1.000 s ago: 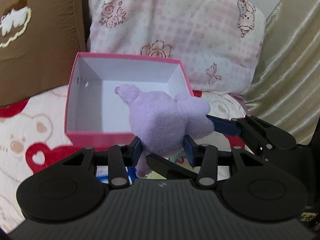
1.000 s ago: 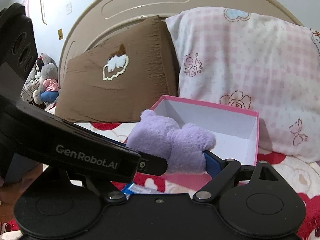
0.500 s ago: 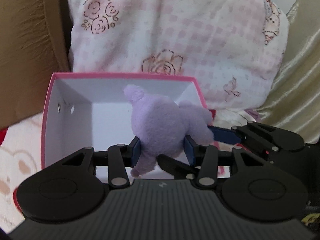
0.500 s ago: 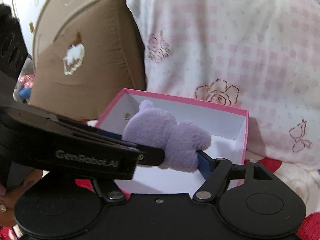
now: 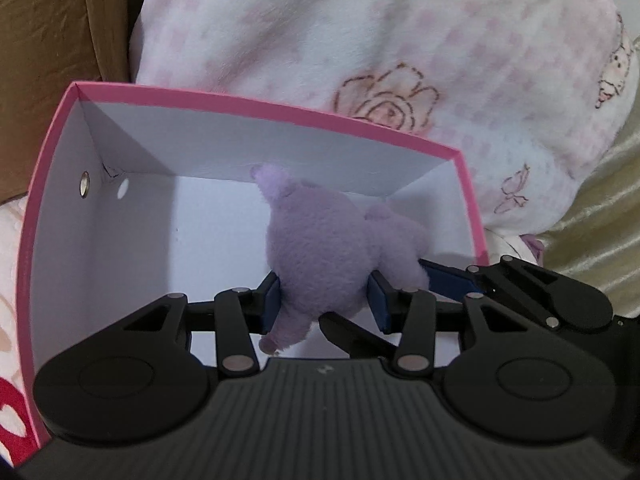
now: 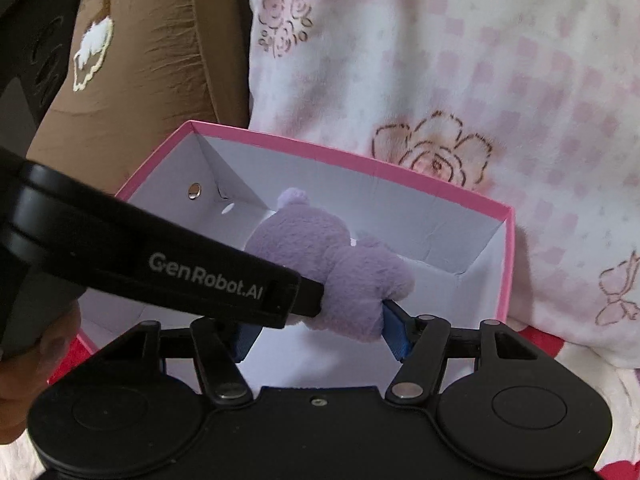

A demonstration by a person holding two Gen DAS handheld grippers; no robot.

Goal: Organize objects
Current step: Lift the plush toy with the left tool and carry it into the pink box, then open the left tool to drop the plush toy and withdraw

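- two pillows back the scene: a pink-checked pillow (image 5: 400, 60) printed with roses, and a brown pillow (image 6: 160, 60) with a stitched cupcake, standing side by side.
- pink box (image 5: 48, 184) — white inside, lid off, a metal rivet in its left wall — sits in front of them on the bedding.
- purple plush toy (image 5: 320, 256), fuzzy and lumpy with a small rounded nub on top, hangs over the box's open interior.
- left gripper (image 5: 324, 304) is clamped on the plush's lower body, blue pads pressed into the fur.
- right gripper (image 6: 320, 332) — its jaws are closing, the plush between them; right pad touches fur, left pad hidden.
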